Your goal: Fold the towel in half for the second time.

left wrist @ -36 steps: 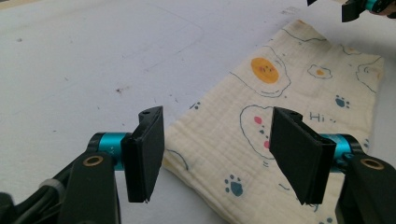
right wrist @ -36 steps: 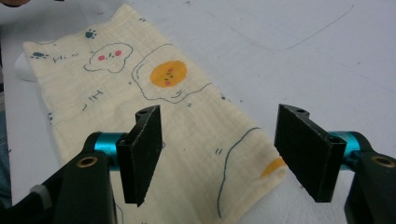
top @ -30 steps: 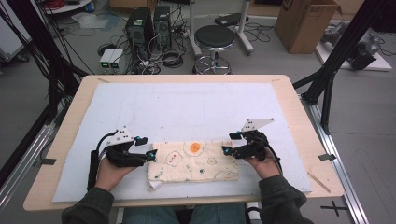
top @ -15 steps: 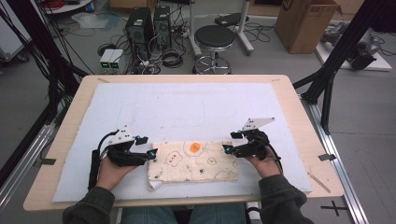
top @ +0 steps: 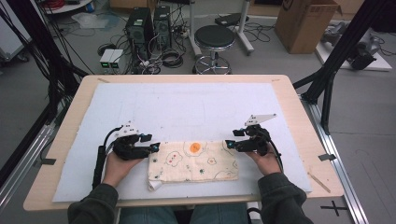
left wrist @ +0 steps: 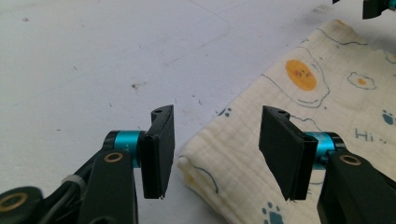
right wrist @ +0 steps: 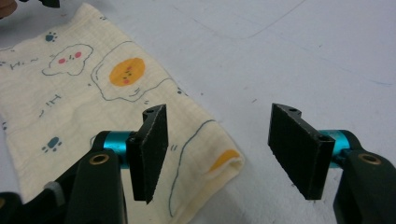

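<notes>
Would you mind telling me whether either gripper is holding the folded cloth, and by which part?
Nothing is held. The left gripper and right gripper each straddle an end corner of the cloth; their jaws have just been closing but stand apart.

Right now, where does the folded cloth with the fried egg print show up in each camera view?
High view: the cloth lies low in the centre, between the left gripper and the right gripper.
Left gripper view: it runs from the upper right to a corner between the open jaws.
Right gripper view: it fills the left side, one corner between the open jaws.
Shared landmark: the orange egg yolk.
</notes>
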`<state>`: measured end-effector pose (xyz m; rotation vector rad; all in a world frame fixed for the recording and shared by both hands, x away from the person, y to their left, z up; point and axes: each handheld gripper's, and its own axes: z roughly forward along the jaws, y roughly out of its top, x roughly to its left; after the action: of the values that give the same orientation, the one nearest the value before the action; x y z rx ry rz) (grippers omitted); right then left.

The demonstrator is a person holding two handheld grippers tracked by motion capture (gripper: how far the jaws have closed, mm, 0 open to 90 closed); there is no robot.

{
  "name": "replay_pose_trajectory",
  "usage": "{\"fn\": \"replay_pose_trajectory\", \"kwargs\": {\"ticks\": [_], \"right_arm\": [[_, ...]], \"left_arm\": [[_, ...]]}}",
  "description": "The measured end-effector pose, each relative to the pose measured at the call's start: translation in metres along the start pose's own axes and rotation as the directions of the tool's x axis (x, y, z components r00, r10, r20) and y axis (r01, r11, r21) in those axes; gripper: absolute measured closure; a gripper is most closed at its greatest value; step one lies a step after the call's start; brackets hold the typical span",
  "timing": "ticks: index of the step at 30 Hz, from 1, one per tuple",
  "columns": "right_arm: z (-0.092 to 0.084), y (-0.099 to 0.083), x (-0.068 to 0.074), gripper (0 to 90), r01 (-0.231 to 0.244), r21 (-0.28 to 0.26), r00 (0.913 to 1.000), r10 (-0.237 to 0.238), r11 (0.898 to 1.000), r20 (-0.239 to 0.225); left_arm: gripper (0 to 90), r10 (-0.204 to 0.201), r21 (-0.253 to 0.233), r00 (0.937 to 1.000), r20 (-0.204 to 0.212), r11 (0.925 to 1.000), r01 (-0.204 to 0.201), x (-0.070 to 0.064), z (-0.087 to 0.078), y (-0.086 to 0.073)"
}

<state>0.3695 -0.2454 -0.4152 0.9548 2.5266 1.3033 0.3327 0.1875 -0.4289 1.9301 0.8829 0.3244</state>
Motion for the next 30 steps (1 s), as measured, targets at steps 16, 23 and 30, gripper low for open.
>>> {"fn": "replay_pose_trajectory", "kwargs": {"ticks": [16,23,30], "right_arm": [[0.007,-0.003,-0.018,51.5,-0.068,0.022,0.9976,0.068,0.997,-0.012],[0.018,-0.004,-0.015,55.9,-0.057,0.086,0.9976,0.060,0.995,-0.035],[0.025,-0.004,-0.011,63.6,-0.025,0.135,0.9989,0.030,0.991,-0.036]], "left_arm": [[53.6,-0.054,0.053,0.9975,-0.047,0.9970,0.057,0.007,0.011,-0.003],[57.2,-0.061,0.097,0.9967,-0.053,0.9931,0.066,0.008,0.015,-0.005],[64.3,-0.043,0.122,0.9982,-0.042,0.9914,0.048,0.007,0.018,-0.007]]}}
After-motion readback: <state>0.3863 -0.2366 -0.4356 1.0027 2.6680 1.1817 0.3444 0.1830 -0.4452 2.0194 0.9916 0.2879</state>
